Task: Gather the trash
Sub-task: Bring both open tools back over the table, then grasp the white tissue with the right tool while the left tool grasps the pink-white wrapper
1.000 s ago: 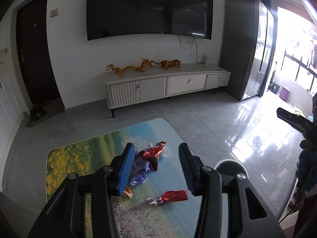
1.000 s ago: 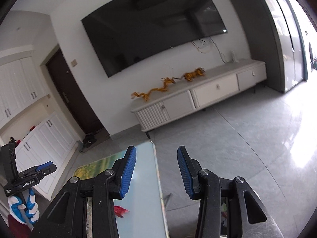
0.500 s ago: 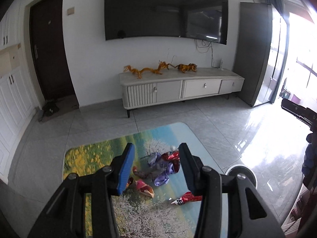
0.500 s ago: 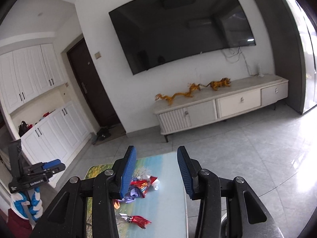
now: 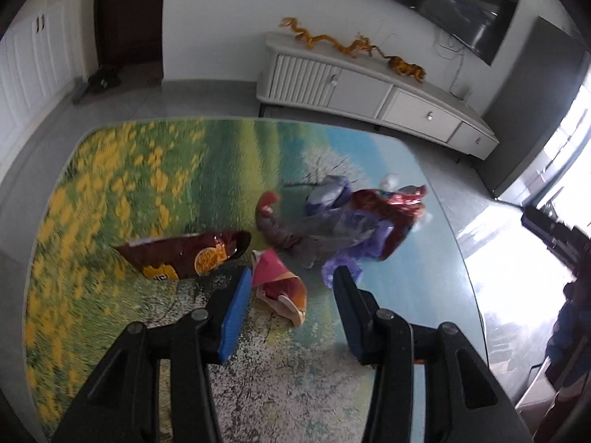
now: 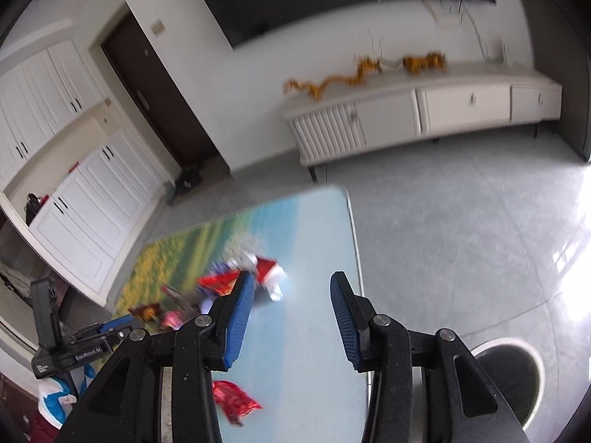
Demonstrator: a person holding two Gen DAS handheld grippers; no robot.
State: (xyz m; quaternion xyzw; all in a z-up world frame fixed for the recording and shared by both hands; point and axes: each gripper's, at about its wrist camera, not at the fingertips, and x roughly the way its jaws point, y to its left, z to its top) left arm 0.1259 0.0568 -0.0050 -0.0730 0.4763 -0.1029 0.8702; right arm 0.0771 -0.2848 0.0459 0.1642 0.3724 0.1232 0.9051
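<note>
Crinkled foil wrappers (image 5: 354,221) on glossy table (image 5: 110,192); both grippers' fingers (image 5: 232,310) parted, empty.

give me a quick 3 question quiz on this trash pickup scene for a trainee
1. True or false: the left gripper is clamped on a wrapper.
2. Which piece lies nearest between the left gripper's fingers?
A. the dark red chip bag
B. the pink and orange wrapper
C. the purple and red wrapper heap
3. Fill in: in the right wrist view, the round bin stands on the ____, beside the table.

Key
1. False: its jaws stand apart with nothing pressed between them.
2. B
3. floor
</note>
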